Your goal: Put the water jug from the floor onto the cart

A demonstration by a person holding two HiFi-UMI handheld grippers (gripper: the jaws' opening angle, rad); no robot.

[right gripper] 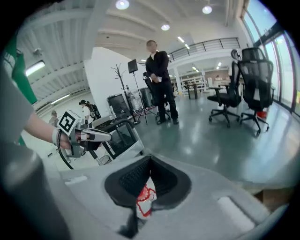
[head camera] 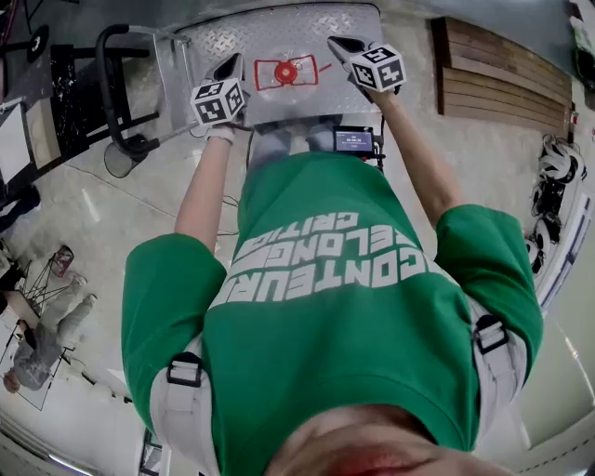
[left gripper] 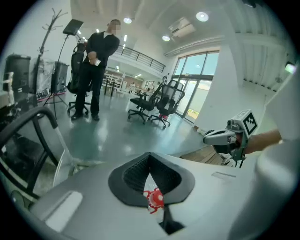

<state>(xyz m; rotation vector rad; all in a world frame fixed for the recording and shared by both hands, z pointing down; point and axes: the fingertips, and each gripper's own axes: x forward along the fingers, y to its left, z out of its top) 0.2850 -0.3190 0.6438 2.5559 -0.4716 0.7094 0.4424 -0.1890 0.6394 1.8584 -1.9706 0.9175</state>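
**Jug on cart, both grippers clear: task looks done**

Obs, L to R.

- **Far left:** black tube handle [head camera: 107,84] of the silver tread-plate platform cart [head camera: 279,26]. The deck runs right from it.
- **Left gripper** [head camera: 230,65]: hangs above the deck's left part. Jaws fully together, pads meeting, nothing pinched. Its own view shows a red-and-white fleck [left gripper: 153,199] in the slit under the pads (prob. the jug top seen through the gap, not a held item; can't confirm).
- **Centre:** water jug [head camera: 285,72], clear body w/ round red cap and red outline, seen from straight above. Reads as standing mid-deck, between the two grippers, touching neither. Body walls hard to make out vs. the plate.
- **Right gripper** [head camera: 340,44]: above the deck's right part, jaws likewise closed flat, empty. Same sort of fleck in its slit.
- **Far right:** stack of brown wooden planks [head camera: 502,79] on the pale floor [head camera: 102,214], well apart from the cart.

Status (judgement):
- No jug visible on the floor; jug sits on the cart w/ no grip on it, so lift + place appear done.
- Left to do: nothing beyond drawing the hands back.
- Jug looks central on the deck, not near an edge.
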